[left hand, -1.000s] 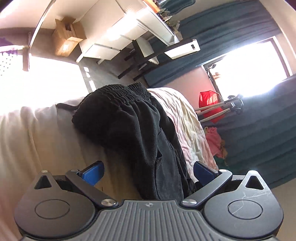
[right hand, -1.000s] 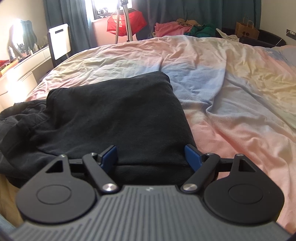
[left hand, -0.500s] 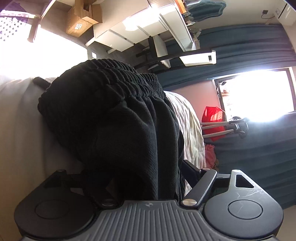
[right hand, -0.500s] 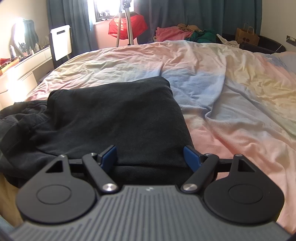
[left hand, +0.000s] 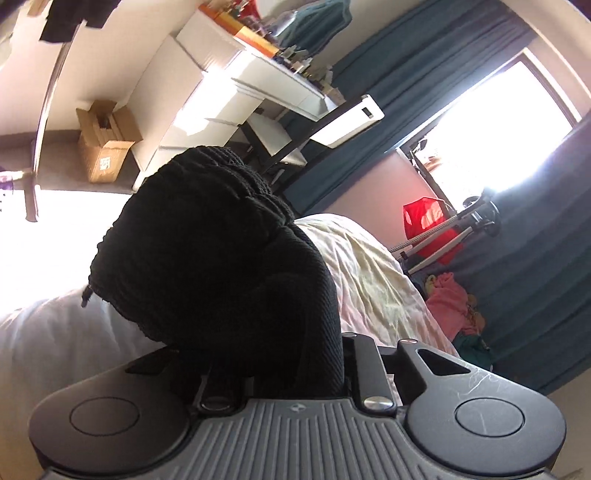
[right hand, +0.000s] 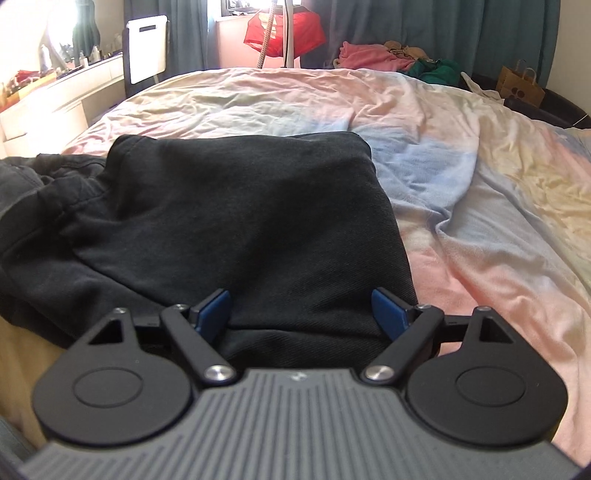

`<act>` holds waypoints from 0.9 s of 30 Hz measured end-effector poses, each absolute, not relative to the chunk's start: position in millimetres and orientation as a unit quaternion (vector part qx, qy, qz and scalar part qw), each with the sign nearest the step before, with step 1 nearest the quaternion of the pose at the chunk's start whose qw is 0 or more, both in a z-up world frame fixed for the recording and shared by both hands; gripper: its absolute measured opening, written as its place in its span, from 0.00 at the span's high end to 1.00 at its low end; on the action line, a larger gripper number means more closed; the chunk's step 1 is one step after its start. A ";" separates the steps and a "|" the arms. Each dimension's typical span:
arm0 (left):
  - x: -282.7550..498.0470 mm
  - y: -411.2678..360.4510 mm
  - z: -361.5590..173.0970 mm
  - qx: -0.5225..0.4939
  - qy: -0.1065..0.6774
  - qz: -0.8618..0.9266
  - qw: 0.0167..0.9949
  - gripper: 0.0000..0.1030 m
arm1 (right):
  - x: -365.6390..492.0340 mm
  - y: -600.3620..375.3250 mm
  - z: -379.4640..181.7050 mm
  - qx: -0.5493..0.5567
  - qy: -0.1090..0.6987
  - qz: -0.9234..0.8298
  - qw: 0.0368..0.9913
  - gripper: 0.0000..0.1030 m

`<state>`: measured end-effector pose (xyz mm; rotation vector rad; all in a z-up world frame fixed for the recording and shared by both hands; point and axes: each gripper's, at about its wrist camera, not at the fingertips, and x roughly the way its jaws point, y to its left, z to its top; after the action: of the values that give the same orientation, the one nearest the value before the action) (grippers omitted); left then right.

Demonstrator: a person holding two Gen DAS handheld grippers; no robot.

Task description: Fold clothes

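The left gripper (left hand: 273,373) is closing its jaws, and a thick bunch of black ribbed fabric, the gathered waistband of the black shorts (left hand: 221,251), sits between them and fills most of the left wrist view. The fingers themselves are hidden under the cloth, so whether the pads already press it cannot be told for sure (the fabric does look squeezed where it enters the jaws). The bunch stands up off the pale bed cover (left hand: 373,280).

In the right wrist view the right gripper (right hand: 301,314) has its blue-padded jaws spread wide and opening, over the near edge of the shorts (right hand: 236,221), with cloth lying between the pads but not pinched. The shorts lie folded flat on the pastel duvet (right hand: 461,206), at its near left part, their crumpled end trailing off to the left.

Far behind stand teal curtains (right hand: 406,22) and a white chair (right hand: 147,68).
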<state>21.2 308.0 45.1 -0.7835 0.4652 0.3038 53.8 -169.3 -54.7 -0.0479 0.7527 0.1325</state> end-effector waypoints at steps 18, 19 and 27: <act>123.6 -118.1 119.1 -0.018 0.100 -0.006 0.995 0.81 | 40.6 -325.1 -18.4 0.275 0.303 -0.071 0.910 0.18; 127.1 -141.4 104.5 0.004 0.103 -0.015 0.995 0.82 | 39.2 -335.4 -18.6 0.292 0.297 -0.079 0.906 0.18; 119.1 -259.2 -32.0 0.183 0.163 -0.081 0.966 0.80 | 28.9 -391.4 -35.5 0.415 0.258 -0.086 0.868 0.16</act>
<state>119.1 -259.2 -32.0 0.3709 0.3293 -0.1646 28.9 -391.4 -35.5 0.8681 0.5407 -0.1792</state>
